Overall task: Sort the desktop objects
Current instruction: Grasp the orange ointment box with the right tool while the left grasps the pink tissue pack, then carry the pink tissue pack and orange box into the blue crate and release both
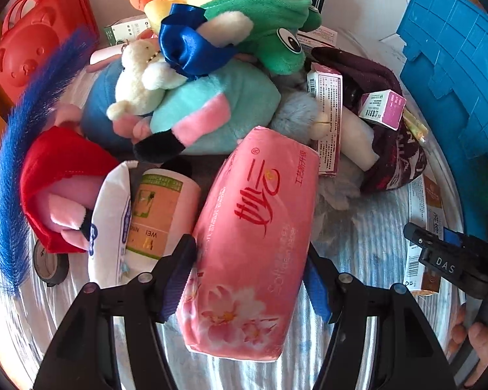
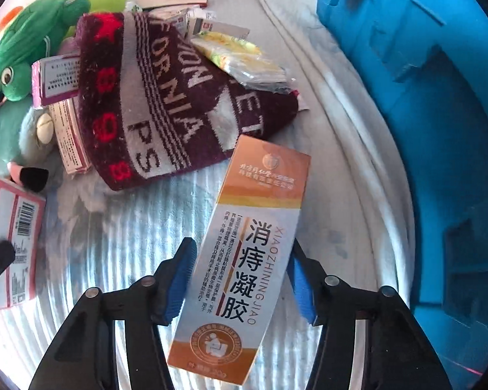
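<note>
Left claw [image 1: 249, 271] pinches the pink tissue pack [image 1: 253, 234] across its width; both pads press into the soft wrap, near its lower half. The pack's far end leans on the toy pile [image 1: 192, 97], just this side of the teal plush.

Right claw [image 2: 240, 279] straddles the orange box [image 2: 244, 260]. The left pad sits against the box edge; at the right pad I cannot tell contact, as the box hides that edge. No sure grip yet by my reading. The box lies flat on the striped cloth [image 2: 130, 243], just this side of the maroon towel [image 2: 166, 104], with the blue crate [image 2: 423, 130] to the right of it.

Step in hand, as I judge it: each claw taking one item to sort, probably toward the crate.

Doing it well:
- Right: finish closing square on the box's long sides, about mid-length. The box lies at a slant to the claw; a skewed pinch may let it twist out. Cardboard is stiff but hollow, so press firmly without crushing.
- Left: the pack is squashy and slick. The grip is below its middle, so the far end may sag on lifting. Lift straight up first, clear of the teal plush and the white pack [image 1: 114, 224] beside it, or they get dragged along.
- Mind the two claws: the right one shows close by at the pink pack's right [image 1: 452, 260]. Lift one at a time or move apart.
</note>
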Tool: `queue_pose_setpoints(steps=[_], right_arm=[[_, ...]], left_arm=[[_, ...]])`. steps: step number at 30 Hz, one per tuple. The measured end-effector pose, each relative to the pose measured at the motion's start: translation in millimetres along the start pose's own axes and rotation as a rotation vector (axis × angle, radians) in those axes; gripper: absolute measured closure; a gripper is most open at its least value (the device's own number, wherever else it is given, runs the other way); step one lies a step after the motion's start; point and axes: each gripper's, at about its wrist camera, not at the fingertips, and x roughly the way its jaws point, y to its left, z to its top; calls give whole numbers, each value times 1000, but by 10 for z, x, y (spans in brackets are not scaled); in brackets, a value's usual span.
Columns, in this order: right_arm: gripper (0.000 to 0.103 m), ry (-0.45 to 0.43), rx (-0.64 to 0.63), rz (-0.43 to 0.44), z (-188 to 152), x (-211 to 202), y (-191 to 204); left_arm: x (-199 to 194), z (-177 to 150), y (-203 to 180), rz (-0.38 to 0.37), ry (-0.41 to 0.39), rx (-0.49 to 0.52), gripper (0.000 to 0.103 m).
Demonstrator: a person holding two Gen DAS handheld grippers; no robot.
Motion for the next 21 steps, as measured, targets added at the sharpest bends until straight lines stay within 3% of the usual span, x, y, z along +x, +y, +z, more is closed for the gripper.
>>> queue_pose_setpoints(steps=[6, 11, 18, 21], right_arm=[[53, -11, -32, -9, -64, 119, 33], [54, -100, -83, 17, -200, -143, 155], [55, -334, -132, 78, -307, -970, 339], [54, -444, -139, 102, -208, -1578, 606]], left_arm=[[-109, -89, 28, -17, -20, 15, 50], [-451, -154, 22, -24, -94, 17, 51], [-1259, -151, -68, -39, -287, 21, 51], [-1629, -187, -49, -57, -373, 32, 51]])
